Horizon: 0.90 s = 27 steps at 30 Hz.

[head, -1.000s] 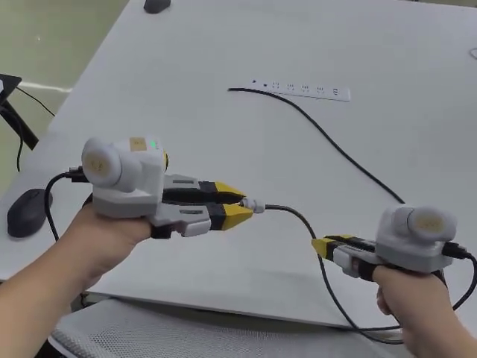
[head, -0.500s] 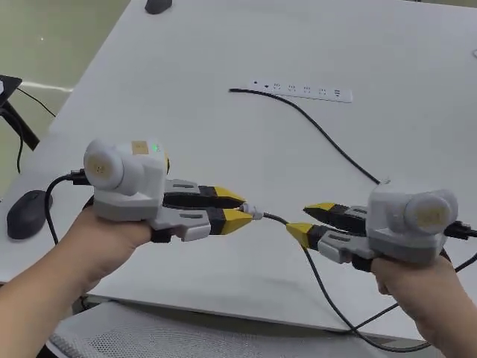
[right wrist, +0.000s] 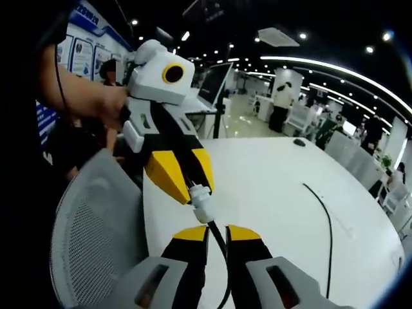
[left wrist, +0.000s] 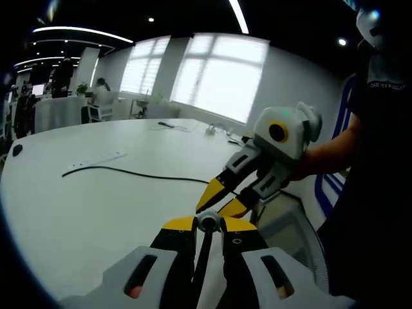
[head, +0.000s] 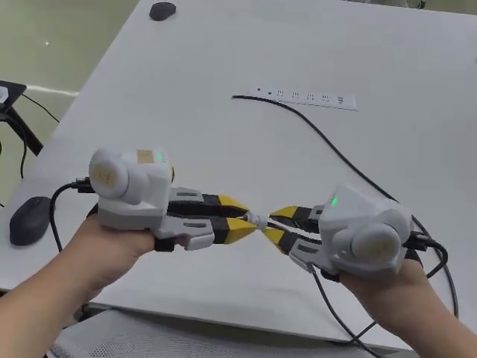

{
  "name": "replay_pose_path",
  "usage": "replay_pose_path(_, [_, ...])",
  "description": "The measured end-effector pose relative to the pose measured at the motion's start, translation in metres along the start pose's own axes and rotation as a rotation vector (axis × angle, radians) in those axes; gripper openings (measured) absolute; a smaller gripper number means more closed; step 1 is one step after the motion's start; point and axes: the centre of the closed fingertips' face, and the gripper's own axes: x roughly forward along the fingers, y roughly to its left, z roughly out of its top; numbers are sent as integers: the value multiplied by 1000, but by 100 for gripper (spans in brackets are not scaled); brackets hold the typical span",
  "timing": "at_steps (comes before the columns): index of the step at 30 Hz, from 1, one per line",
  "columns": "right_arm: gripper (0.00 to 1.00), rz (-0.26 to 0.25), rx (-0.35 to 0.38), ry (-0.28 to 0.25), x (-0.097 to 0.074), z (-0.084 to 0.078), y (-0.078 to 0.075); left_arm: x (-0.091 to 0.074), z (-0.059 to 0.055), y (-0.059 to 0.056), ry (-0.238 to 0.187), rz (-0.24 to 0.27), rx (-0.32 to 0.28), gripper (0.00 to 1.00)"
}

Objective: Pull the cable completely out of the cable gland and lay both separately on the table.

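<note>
My left gripper (head: 240,216) is shut on the small grey cable gland (head: 256,221), which pokes out past its yellow tips. In the left gripper view the gland (left wrist: 207,222) sits right between the tips of that gripper (left wrist: 207,226). A thin black cable (head: 328,298) leaves the gland and drops off the table's front edge. My right gripper (head: 277,225) faces the left one, nearly tip to tip, with its jaws open on either side of the cable just behind the gland. The right gripper view has the cable (right wrist: 222,248) running between the jaws of that gripper (right wrist: 217,233), with the gland (right wrist: 201,201) straight ahead.
A white power strip (head: 309,98) lies at the back of the white table (head: 186,112); its black cord (head: 335,153) curves toward the right hand. One dark mouse (head: 28,221) sits at the left edge, another (head: 162,10) far back. A mesh chair (head: 149,335) stands below the front edge.
The right gripper let go of the cable lower down, opened, and moved up and left to the gland. The left gripper kept its hold and barely moved.
</note>
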Motion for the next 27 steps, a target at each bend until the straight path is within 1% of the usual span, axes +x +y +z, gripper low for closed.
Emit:
replay_pose_path(1, [4, 1, -15, -3, 0, 1, 0, 0, 0, 0, 0, 0, 2, 15])
replay_pose_path(3, [3, 3, -13, -1, 1, 1, 1, 0, 0, 0, -2, 0, 1, 15])
replay_pose_path(8, [2, 2, 5, -6, 2, 1, 0, -1, 1, 2, -3, 1, 6, 14])
replay_pose_path(12, [1, 5, 36, -8, 3, 0, 0, -1, 0, 3, -3, 2, 7, 14])
replay_pose_path(14, [1, 3, 59, -10, 4, -1, -1, -1, 0, 3, -3, 4, 7, 14])
replay_pose_path(17, [1, -12, 85, 5, 4, -7, -5, -3, 1, 5, -13, 6, 1, 15])
replay_pose_path(18, [1, -13, 105, 5, 3, -9, -7, -3, 2, 4, -14, 7, 0, 15])
replay_pose_path(24, [0, -15, 172, 23, 2, -22, -11, -4, 4, 6, -21, 11, -3, 15])
replay_pose_path(27, [0, -26, 236, 20, 1, -28, -15, -4, 5, 6, -25, 11, -3, 15])
